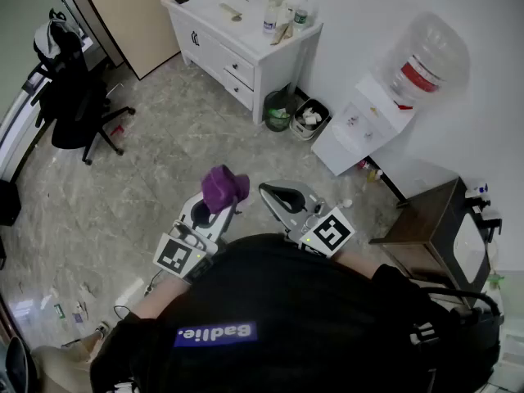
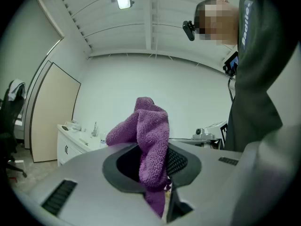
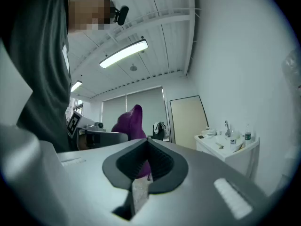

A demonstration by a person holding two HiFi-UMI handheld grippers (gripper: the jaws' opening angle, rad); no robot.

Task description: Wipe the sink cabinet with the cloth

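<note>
- White sink cabinet [image 1: 246, 56] stands against the far wall, well apart from both grippers.
- The right gripper [image 3: 143, 166] hangs over the grey stone floor [image 1: 164, 154] beside the left one, its fingers pressed together on nothing.
- The left gripper [image 2: 157, 173] has its fingers clamped on the purple cloth [image 2: 151, 131], which bunches up above them.

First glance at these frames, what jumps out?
The bright purple cloth stands out most: it is bunched upright and clamped in the left gripper, close in front of the person, with the right gripper shut and empty beside it. The white sink cabinet stands far across the floor at the top of the head view, its top cluttered with small items. A water dispenser stands against the right wall.
</note>
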